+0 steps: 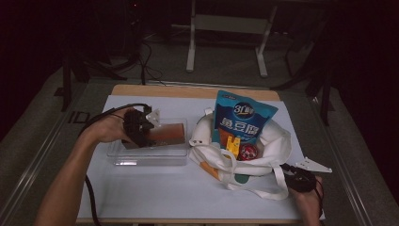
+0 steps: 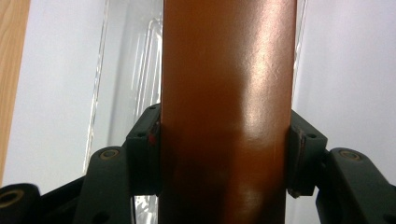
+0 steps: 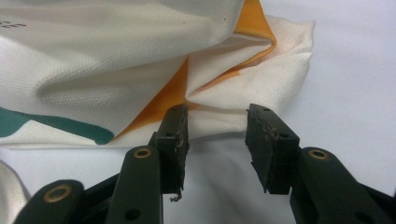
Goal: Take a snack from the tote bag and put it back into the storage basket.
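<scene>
Our left gripper (image 1: 141, 129) clamps the brown box (image 2: 229, 112) over the clear tray (image 1: 146, 157); right gripper (image 3: 217, 140) jaws stand apart beside the tote bag (image 3: 140, 56).

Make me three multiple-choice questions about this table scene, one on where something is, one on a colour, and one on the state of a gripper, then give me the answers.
1. Where is the brown box that the left gripper holds?
A. Over the clear plastic tray
B. Inside the white tote bag
C. On the floor

2. What colour is the tall snack pouch standing in the tote bag?
A. Green
B. Blue
C. Black

3. How do the jaws of the right gripper stand?
A. Shut on the bag's strap
B. Shut on the snack pouch
C. Open, with nothing between them

Answers:
1 A, the high view shows the box at the tray.
2 B, its front is blue with white print.
3 C, the right gripper view shows an empty gap in front of the bag's cloth.
</scene>
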The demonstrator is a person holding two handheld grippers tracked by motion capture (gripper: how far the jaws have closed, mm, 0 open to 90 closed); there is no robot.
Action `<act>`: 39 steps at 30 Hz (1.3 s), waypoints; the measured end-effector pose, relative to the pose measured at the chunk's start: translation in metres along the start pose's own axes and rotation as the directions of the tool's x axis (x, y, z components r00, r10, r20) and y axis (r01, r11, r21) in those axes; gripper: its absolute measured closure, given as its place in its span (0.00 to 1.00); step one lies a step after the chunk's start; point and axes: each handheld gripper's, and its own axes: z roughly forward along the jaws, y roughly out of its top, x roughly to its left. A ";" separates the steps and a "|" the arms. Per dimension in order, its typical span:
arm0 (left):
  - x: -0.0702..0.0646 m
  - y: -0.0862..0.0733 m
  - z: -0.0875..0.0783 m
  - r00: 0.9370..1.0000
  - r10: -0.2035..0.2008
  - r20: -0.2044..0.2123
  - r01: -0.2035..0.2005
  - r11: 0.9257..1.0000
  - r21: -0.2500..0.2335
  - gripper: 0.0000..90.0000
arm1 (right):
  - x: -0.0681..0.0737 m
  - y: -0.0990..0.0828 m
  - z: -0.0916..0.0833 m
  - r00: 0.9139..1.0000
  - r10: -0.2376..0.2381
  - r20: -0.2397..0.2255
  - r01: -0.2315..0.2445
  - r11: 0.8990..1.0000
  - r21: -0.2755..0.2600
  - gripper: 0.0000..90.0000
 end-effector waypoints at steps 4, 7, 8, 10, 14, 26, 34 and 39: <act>-0.002 -0.005 0.004 1.000 0.000 0.004 0.000 1.000 0.008 0.47 | 0.000 0.000 0.000 1.000 -0.002 -0.001 0.002 1.000 0.000 0.65; -0.003 -0.006 0.008 1.000 0.009 0.013 -0.009 1.000 0.020 0.47 | 0.000 0.000 0.000 1.000 -0.002 0.000 0.002 1.000 0.001 0.65; -0.004 -0.006 0.009 1.000 0.009 0.015 -0.009 1.000 0.021 0.47 | 0.000 0.000 0.000 1.000 -0.002 0.000 0.002 1.000 0.001 0.65; -0.005 -0.005 0.011 1.000 0.012 0.020 -0.012 1.000 0.019 0.47 | 0.000 0.000 0.000 1.000 -0.005 0.001 0.005 1.000 0.000 0.65; -0.006 -0.002 0.013 0.999 0.021 0.030 -0.022 0.999 0.023 0.47 | 0.000 0.000 0.000 1.000 -0.004 0.001 0.004 1.000 0.001 0.65; -0.009 0.000 0.019 0.998 0.024 0.061 -0.026 0.999 0.034 0.47 | 0.000 0.000 0.000 1.000 -0.003 0.001 0.003 1.000 0.004 0.65; -0.011 0.005 0.024 0.995 0.050 0.082 -0.055 0.997 0.053 0.47 | 0.000 0.000 0.000 1.000 -0.003 0.001 0.003 1.000 0.003 0.65; -0.012 0.008 0.028 0.994 0.059 0.090 -0.065 0.996 0.066 0.47 | 0.000 0.000 0.001 1.000 -0.003 0.000 0.003 1.000 0.005 0.65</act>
